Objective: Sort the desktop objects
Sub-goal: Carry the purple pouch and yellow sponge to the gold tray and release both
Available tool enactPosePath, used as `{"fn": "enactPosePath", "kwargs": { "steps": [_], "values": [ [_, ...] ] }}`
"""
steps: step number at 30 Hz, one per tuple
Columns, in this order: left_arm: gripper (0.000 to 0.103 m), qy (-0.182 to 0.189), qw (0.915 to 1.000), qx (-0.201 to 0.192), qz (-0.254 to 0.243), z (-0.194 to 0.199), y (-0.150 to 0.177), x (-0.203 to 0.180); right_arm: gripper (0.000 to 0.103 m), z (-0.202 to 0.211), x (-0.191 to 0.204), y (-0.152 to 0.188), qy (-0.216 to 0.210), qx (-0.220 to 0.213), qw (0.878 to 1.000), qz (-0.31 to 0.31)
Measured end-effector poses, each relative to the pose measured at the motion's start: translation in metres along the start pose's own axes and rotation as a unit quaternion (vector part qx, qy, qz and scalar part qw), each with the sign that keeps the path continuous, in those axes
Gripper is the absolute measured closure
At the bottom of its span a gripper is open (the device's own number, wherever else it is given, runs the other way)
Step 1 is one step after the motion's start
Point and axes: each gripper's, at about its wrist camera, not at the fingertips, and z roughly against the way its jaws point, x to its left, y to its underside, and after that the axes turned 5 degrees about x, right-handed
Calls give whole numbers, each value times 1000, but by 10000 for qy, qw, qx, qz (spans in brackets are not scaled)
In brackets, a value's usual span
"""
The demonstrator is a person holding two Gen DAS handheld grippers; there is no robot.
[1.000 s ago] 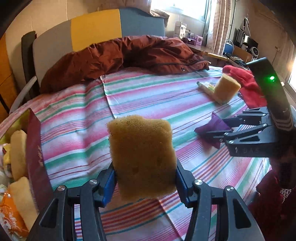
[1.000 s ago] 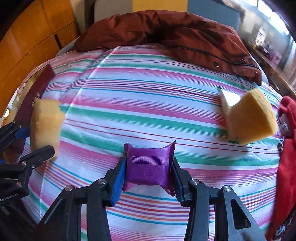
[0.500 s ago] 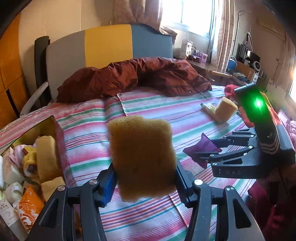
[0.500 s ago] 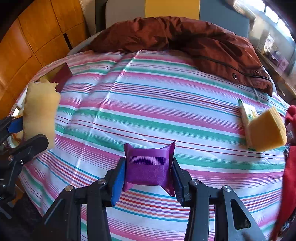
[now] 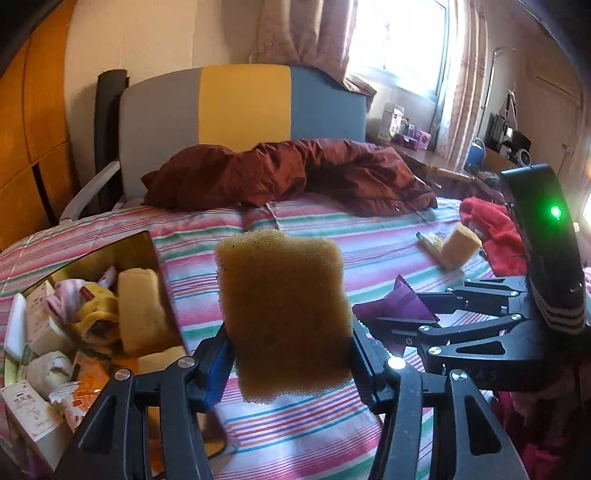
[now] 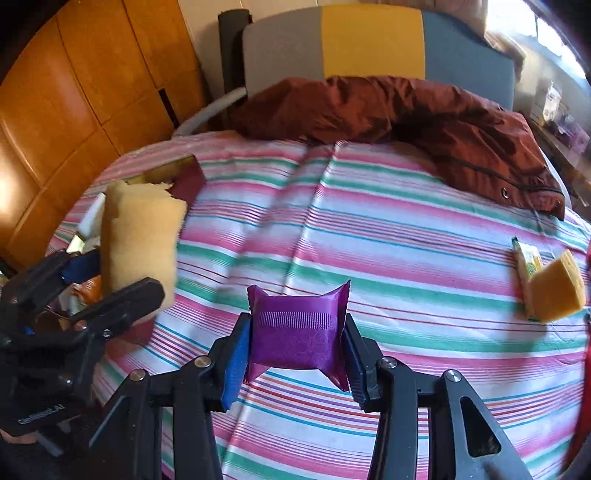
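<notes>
Gripping sponge point(image 5: 282, 314) and unlabelled purple packet point(image 6: 295, 334), both tongs.

A lived-in home bedroom.

A bed under a pink, green and white striped sheet point(image 6: 388, 236) fills the scene, with a padded grey, yellow and blue headboard point(image 5: 243, 107) at the far end and a crumpled rust-brown quilted jacket point(image 5: 295, 173) before it. Orange wooden wardrobe panels point(image 6: 74, 96) line the left; pale curtains point(image 5: 295, 33) frame a bright window point(image 5: 399, 40) far right, above a cluttered wooden desk point(image 5: 436, 162).
</notes>
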Motion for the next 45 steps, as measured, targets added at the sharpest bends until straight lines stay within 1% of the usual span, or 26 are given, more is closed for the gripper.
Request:
{"fn": "enactPosePath", "kwargs": {
  "steps": [7,14,19,23,27,30,33,36,38,40,42,45],
  "values": [
    [47,-155,9993,-94,326,14,5,30,56,0,30,-11,-158,-127,9997,119],
    [47,-343,9964,-184,758,29,16,70,56,-5,58,-24,-349,-183,9990,227],
    [47,-515,9906,-225,1247,42,28,109,56,-7,83,-40,-580,-254,9975,319],
    [47,-727,9839,-239,1613,48,39,141,56,-12,106,-54,-738,-274,9958,462],
    [47,-851,9778,-187,1906,48,50,165,56,-23,128,-71,-875,-259,9942,568],
    [47,-841,9760,-165,2001,48,55,173,56,-33,142,-85,-978,-200,9930,628],
    [47,-740,9770,-188,1991,47,55,175,56,-45,153,-101,-992,-145,9927,670],
    [47,-627,9791,-213,1925,43,47,173,56,-58,159,-118,-1023,-84,9928,623],
    [46,-490,9798,-208,1929,36,40,173,55,-66,162,-130,-1034,-57,9932,538],
    [45,-497,9803,-212,1899,26,33,172,52,-74,162,-144,-1255,-54,9914,355],
    [45,-440,9811,-75,1882,15,29,172,48,-81,163,-156,-1388,-42,9901,182],
    [44,-383,9807,66,1917,2,29,171,47,-87,169,-164,-1354,-19,9906,183]
  ]
}}
